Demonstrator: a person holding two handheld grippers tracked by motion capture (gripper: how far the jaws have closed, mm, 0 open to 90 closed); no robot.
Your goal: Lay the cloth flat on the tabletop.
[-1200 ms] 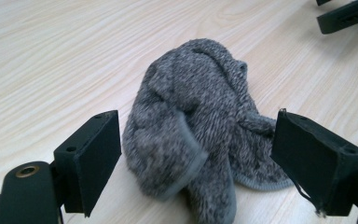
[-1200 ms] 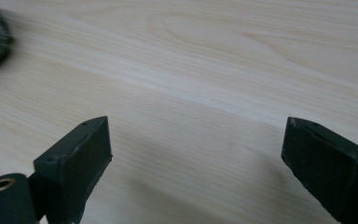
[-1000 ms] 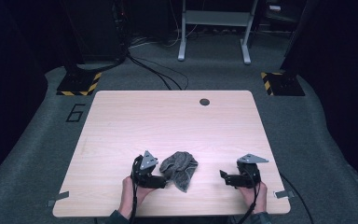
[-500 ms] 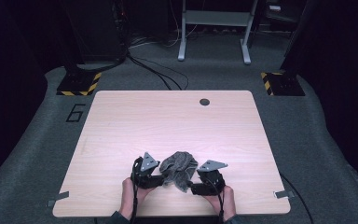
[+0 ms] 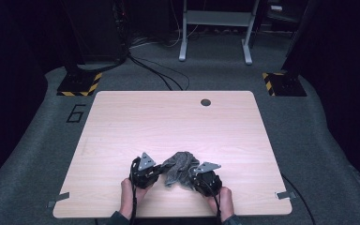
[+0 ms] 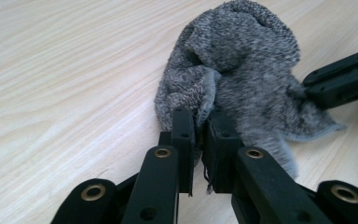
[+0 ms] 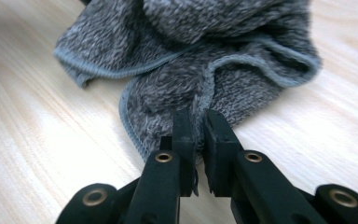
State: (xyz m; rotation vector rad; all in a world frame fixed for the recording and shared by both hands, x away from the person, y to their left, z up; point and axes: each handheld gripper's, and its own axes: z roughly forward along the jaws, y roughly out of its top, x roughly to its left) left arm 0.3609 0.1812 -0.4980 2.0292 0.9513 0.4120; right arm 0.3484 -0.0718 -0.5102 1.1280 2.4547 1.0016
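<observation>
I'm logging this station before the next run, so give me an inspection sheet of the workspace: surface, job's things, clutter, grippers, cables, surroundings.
Surface: light wooden table, with a round dark hole near the far edge.
Job's things: one crumpled grey cloth at the near edge, between the two grippers.
Clutter: nothing seen on the table.
Grippers: left gripper shut on a fold of the cloth; right gripper shut on a hemmed edge of it.
Cables: black cables run across the floor beyond the table.
Surroundings: grey carpet, a painted 6, two hazard-striped bases, a grey metal stand, tape tabs at the near corners.
</observation>
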